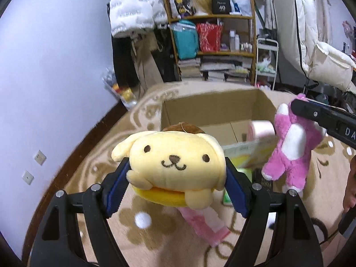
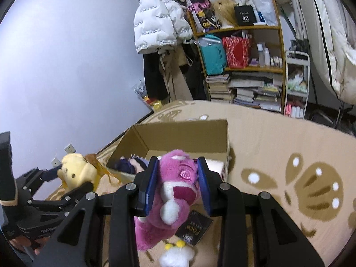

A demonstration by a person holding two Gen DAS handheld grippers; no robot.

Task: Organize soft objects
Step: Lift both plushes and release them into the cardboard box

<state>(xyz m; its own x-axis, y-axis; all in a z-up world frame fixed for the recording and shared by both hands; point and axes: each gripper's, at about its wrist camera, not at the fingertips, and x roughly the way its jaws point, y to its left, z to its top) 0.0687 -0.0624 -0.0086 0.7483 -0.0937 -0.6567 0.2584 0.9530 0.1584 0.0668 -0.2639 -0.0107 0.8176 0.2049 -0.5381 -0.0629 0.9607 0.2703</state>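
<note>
Left wrist view: the yellow dog plush [image 1: 175,164] is seen clamped between the blue pads of the left gripper [image 1: 176,178], held in the air above the patterned rug [image 1: 93,155], with a brown cap on its far side and the open cardboard box [image 1: 209,109] just beyond it. Further right in the same view, the pink bear plush [image 1: 287,153] is seen dangling from the right gripper [image 1: 299,108], which comes in from the right edge; its feet hang free above the rug near the box's near right corner. A pink roll [image 1: 261,130] and a pale packet can be made out in or at the box, though which cannot be told. From the right wrist view the bear is shown pinched at its head between that gripper's pads, a detail hidden from the other camera, and a dark-haired doll [image 2: 131,163] is revealed lying inside the box at its left end. A dark booklet [image 2: 193,228] and a white fluffy toy [image 2: 178,254] are also seen on the rug below the bear. The step in hand is judged to be the carry: both toys are lifted but not yet boxed. Next, each gripper would need to be brought over the box opening, lowered and released, without the two tools being crossed.
</note>
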